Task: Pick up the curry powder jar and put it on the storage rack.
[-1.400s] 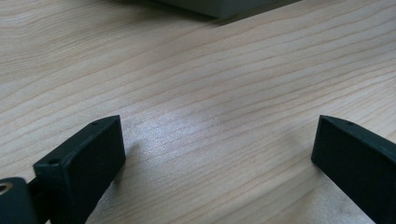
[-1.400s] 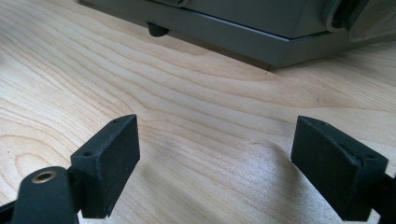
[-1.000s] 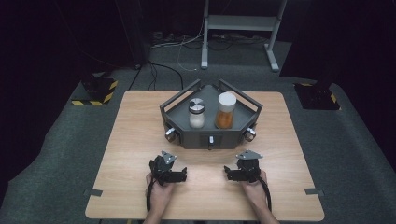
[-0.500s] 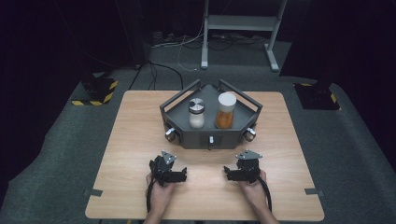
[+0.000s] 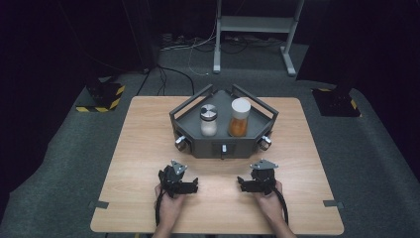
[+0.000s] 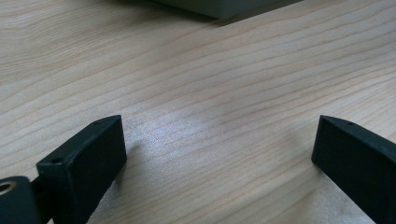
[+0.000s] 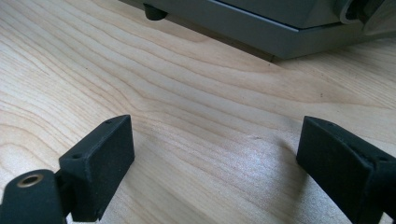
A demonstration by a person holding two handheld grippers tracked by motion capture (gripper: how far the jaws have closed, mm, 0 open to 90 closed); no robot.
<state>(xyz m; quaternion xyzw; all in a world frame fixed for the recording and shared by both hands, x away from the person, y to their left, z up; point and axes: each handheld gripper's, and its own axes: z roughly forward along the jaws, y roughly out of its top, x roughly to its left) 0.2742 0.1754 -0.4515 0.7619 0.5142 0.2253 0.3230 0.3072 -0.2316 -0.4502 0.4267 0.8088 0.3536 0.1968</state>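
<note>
Two grippers rest low on the wooden table (image 5: 138,148), both parked at the near edge. Left gripper (image 5: 190,186) has its jaws spread wide with bare wood grain between them in the left gripper view; nothing pinched. Right gripper (image 5: 242,184) is the same, jaws spread and empty, table between them. In the high view the two look turned in toward each other rather than at the work, so this reads as a start pose.

Ahead of both jaw pairs sits the grey angular tray (image 5: 193,144), its wall front-on to the jaws, with knobs at its corners. In the right gripper view its base edge (image 7: 261,32) and a small rubber foot (image 7: 154,11) lie beyond the jaw tips, well apart from them.

Inside the tray stand two jars side by side, close together; whether they touch I cannot tell. The clear shaker with metal lid (image 5: 208,120) is ahead of the left jaws. The orange-filled jar with white lid (image 5: 239,118), the taller one, is ahead of the right jaws. Both are upright, long axis vertical, lids pointing up. The tray walls likely keep them from sliding. Likely targets: one jar per gripper, side grasp on the body.
</note>
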